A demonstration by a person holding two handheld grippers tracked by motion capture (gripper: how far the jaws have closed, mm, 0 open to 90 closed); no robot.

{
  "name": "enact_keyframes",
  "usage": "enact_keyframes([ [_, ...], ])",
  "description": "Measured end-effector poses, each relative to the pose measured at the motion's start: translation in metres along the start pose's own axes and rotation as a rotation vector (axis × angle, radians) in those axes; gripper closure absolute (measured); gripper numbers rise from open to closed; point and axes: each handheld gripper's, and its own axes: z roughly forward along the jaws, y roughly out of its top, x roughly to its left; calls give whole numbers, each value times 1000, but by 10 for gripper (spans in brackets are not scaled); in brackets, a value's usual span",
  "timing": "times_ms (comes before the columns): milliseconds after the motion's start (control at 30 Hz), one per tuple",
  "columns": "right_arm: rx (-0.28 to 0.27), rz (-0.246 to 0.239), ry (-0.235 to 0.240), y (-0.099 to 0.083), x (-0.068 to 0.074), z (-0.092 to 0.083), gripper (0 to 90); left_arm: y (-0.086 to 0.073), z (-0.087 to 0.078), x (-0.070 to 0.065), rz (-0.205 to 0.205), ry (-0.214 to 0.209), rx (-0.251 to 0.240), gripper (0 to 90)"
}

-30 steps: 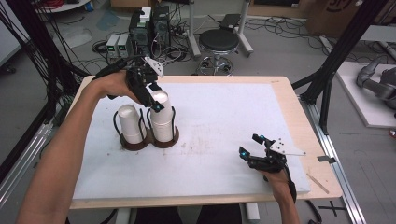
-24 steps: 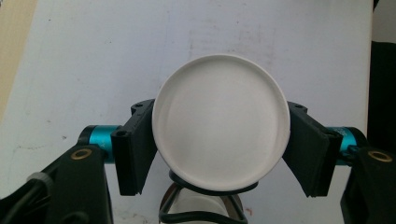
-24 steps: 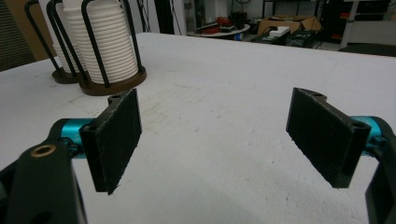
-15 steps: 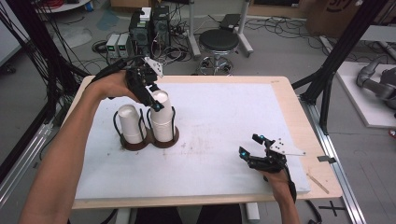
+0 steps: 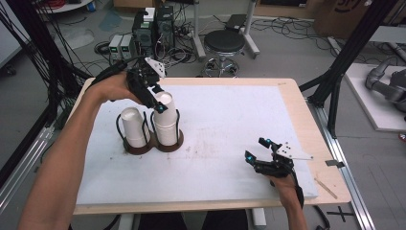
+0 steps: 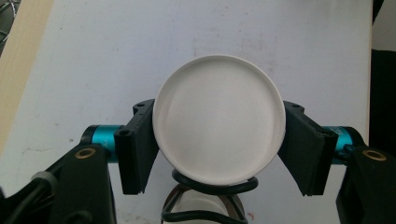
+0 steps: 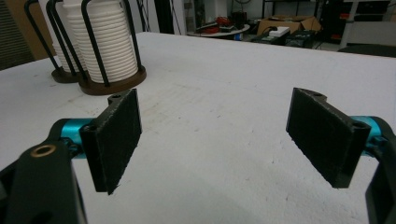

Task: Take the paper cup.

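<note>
At far left, my left claw (image 6: 218,140) has just closed onto the top cup (image 6: 218,119); nested cups may lift together. Right claw (image 7: 229,140) gapes, idle.
</note>
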Motion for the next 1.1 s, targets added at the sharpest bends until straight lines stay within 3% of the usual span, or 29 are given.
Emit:
enact_keyframes([
  [367, 2, 1, 0, 0, 0, 0, 186, -1, -25, -5, -31, 36, -98, 344],
  [833, 1, 3, -2, 0, 0, 0, 186, -3, -47, -10, -47, 54, -177, 344],
  [1100, 0, 3, -1, 0, 0, 0, 186, -5, -67, -16, -68, 78, -265, 344],
])
